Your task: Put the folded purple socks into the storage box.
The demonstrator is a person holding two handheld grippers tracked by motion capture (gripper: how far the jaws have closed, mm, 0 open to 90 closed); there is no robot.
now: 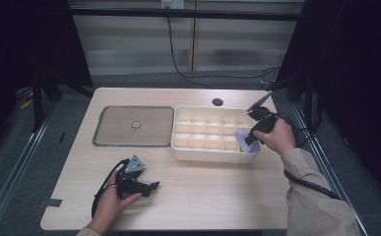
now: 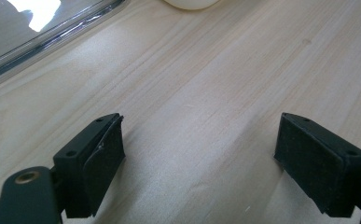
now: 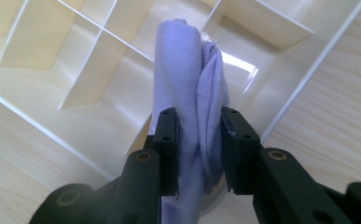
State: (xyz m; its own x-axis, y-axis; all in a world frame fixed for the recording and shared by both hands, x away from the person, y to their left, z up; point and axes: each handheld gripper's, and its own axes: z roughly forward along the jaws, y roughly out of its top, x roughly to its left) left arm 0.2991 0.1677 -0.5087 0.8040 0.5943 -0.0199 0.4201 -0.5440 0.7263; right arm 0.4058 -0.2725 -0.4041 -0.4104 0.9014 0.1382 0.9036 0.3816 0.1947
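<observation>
- The right hand-held gripper (image 3: 199,154) is clamped on a folded lavender cloth (image 3: 187,93); both black pads press into the fabric from either side.
- In the high view, the right hand-held gripper (image 1: 251,141) holds the cloth (image 1: 244,139) over the near right corner of a cream divided tray (image 1: 205,153), at the right side of the tabletop (image 1: 203,191).
- The cloth's long axis runs along the line of the jaws, and its free rounded end points away from the hand, into the tray's corner compartment.
- The bundle is folded in two or more layers; a looser fold bulges on its right side in the right gripper view.
- To do this step well, it seems best to keep the bundle in line with the compartment, lower it between the dividers, and release only once the free end rests inside, so that no fold catches on a wall.
- The left hand-held gripper (image 1: 138,184) rests low at the near left of the tabletop, its jaws apart with nothing between them.
- Left of the tray lies a flat grey lid (image 1: 134,127), just beside it.
</observation>
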